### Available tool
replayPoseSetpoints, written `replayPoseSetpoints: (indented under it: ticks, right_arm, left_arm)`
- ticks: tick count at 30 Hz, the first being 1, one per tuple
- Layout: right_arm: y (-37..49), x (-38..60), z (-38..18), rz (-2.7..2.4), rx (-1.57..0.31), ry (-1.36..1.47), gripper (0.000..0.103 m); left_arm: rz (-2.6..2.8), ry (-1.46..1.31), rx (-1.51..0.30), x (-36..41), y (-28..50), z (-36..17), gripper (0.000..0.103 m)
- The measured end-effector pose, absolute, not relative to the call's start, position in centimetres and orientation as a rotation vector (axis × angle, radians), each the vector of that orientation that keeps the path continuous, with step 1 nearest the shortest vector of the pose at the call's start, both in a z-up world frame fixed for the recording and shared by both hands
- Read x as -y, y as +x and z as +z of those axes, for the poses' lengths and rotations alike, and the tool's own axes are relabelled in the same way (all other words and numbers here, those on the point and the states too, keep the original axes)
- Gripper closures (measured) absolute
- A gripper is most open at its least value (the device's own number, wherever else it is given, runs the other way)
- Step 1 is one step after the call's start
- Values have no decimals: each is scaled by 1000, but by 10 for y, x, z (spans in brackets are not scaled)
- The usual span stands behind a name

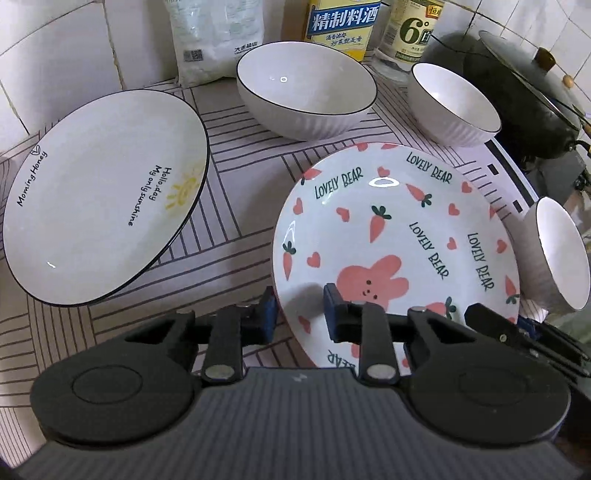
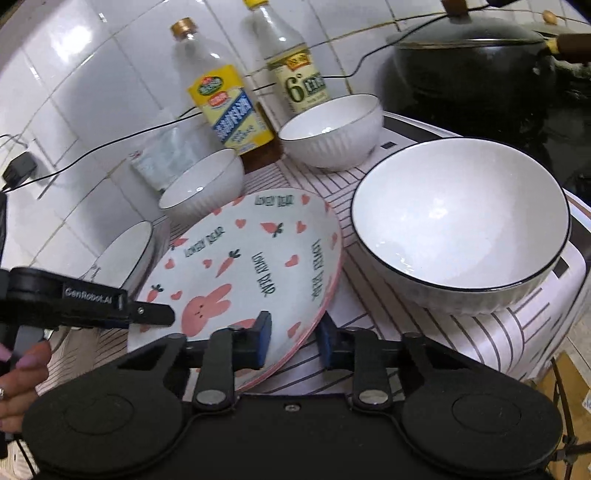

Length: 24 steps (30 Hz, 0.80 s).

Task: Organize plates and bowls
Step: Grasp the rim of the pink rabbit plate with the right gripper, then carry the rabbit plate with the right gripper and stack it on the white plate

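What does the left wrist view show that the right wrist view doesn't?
Only the left wrist view shows the sunshine plate face-on with its text, and the white salt bag. Only the right wrist view shows the black charger by the wall and the person's hand. Both share the rabbit plate, straddled at its rim by the left gripper and right gripper, plus the bowls and black pot.
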State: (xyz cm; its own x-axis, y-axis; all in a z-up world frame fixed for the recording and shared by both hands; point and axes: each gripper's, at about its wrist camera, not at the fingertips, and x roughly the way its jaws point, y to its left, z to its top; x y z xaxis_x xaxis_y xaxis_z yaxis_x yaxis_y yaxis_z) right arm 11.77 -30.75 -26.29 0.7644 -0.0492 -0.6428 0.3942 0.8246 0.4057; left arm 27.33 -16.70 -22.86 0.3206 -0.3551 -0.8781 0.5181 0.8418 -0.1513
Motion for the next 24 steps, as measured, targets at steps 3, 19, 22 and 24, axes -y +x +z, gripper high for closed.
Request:
replayPoseSetpoints:
  ticks: [3, 19, 22, 24]
  right_arm:
    - [116, 308, -264, -276, -658, 574, 80]
    - [121, 313, -238, -125, -750, 542, 82]
    - [118, 310, -229, -87, -756, 530, 82]
    - [116, 308, -221, -57, -758, 538, 82]
  left_arm:
    - [-580, 141, -1113, 165, 275, -230, 78]
    - [-606, 97, -1161, 137, 262, -214, 74]
    - [-596, 91, -1164, 128, 254, -201, 74]
    - [-575, 91, -1147, 121, 247, -191, 74]
